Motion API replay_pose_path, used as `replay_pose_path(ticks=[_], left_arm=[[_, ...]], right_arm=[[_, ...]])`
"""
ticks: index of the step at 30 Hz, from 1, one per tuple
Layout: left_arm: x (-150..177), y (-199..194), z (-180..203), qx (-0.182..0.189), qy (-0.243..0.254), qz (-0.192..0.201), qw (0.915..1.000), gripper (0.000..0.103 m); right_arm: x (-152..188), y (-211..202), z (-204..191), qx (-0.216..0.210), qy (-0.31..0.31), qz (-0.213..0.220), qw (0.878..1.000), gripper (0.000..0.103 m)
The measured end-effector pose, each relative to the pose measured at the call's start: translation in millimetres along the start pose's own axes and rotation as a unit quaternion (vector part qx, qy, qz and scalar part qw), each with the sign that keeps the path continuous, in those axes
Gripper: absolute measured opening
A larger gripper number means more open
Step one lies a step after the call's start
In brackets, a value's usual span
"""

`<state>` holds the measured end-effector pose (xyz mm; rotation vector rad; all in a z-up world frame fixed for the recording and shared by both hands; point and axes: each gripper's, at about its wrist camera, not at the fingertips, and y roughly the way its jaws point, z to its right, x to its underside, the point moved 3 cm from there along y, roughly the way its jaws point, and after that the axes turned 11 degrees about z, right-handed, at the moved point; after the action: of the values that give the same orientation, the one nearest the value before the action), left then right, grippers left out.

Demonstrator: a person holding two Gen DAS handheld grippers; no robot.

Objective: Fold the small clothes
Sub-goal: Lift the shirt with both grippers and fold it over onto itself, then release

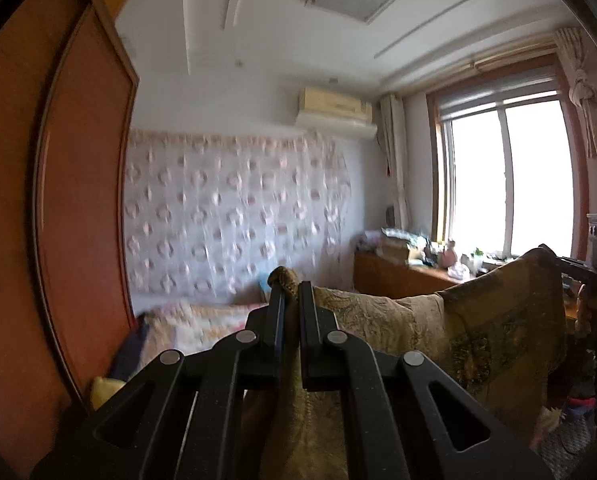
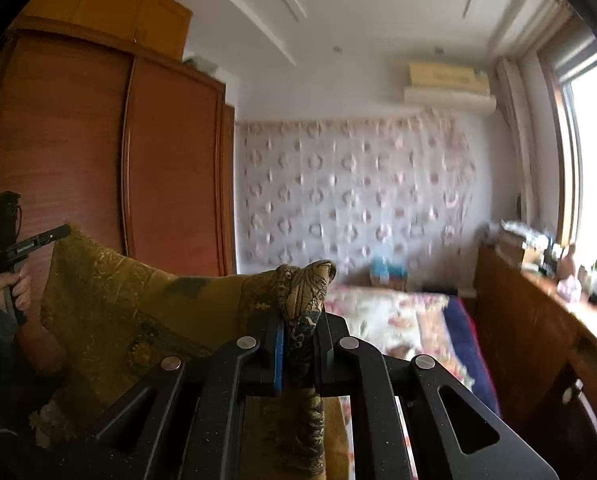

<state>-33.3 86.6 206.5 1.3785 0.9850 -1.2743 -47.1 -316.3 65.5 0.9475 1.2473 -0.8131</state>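
Mustard patterned cloth is hanging stretched between both tools; left gripper is clamping one corner, right gripper is pinching the other; either thin bunched corner risks slipping free if tension is growing

Blown-out daylight from the window, motion-blurred wall hanging, dark fisheye corners.

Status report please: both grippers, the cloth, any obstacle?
Left gripper shut on cloth corner. Right gripper shut on other corner. Mustard patterned cloth hanging between them, lifted. Nothing in the way.
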Motion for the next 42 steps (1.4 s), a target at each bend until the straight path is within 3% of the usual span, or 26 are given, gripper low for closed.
replay_pose_path(ticks=[9,15,18,30,36,42], left_arm=[[-44,-5,-10,-0.022,0.028,0.055,0.9979,0.007],[-35,9,-28,-0.041,0.028,0.048,0.9976,0.007],[-16,37,-36,-0.048,0.029,0.024,0.9982,0.007],[93,171,-63,-0.072,0.046,-0.084,0.9928,0.007],[144,236,-82,-0.080,0.042,-0.143,0.9856,0.007],[191,279,-93,-0.086,0.041,-0.190,0.9772,0.007]], right_arm=[[-69,-20,-16,0.011,-0.057,0.046,0.997,0.010],[-55,2,-16,0.031,-0.069,0.031,0.997,0.010],[-23,28,-24,0.039,-0.060,0.004,0.997,0.010],[19,174,-10,0.073,-0.055,-0.121,0.989,0.010],[0,260,0,0.080,-0.055,-0.181,0.979,0.010],[10,327,23,0.076,-0.039,-0.226,0.970,0.010]])
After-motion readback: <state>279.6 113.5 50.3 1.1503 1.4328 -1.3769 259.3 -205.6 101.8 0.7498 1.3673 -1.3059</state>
